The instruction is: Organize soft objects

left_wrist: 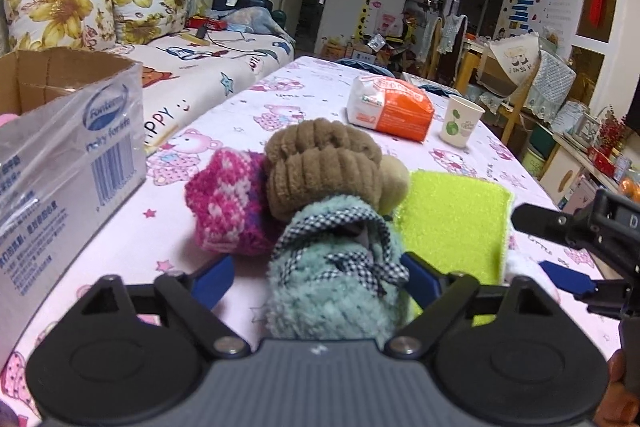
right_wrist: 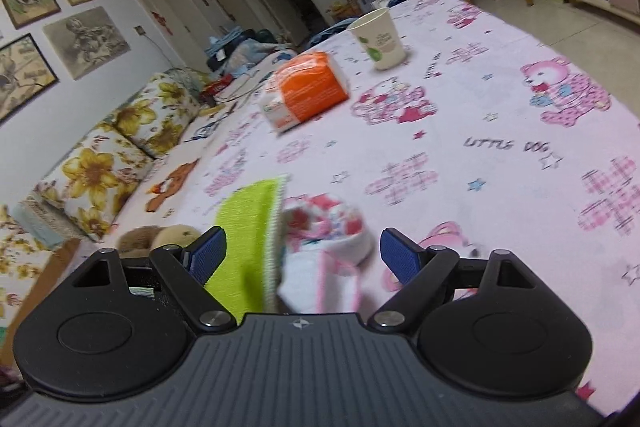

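Note:
In the left wrist view a teal fuzzy slipper with checked trim (left_wrist: pixel 340 275) lies between the blue pads of my open left gripper (left_wrist: pixel 320 277). Behind it lie a brown corduroy plush (left_wrist: pixel 320 167), a pink knitted item (left_wrist: pixel 228 203) and a lime-green cloth (left_wrist: pixel 456 223). My right gripper shows at the right edge (left_wrist: pixel 560 251). In the right wrist view my right gripper (right_wrist: pixel 300 251) is open around a white sock with pink and red print (right_wrist: pixel 332 239) and the edge of the lime-green cloth (right_wrist: pixel 248 223). The brown plush (right_wrist: pixel 160 235) lies at the left.
A cardboard box wrapped in printed plastic (left_wrist: pixel 68 163) stands at the left on the pink cartoon tablecloth (left_wrist: pixel 256 99). An orange-and-white pack (left_wrist: pixel 392 107) and a paper cup (left_wrist: pixel 460 123) stand farther back. A floral sofa (left_wrist: pixel 80 11) lies left of the table.

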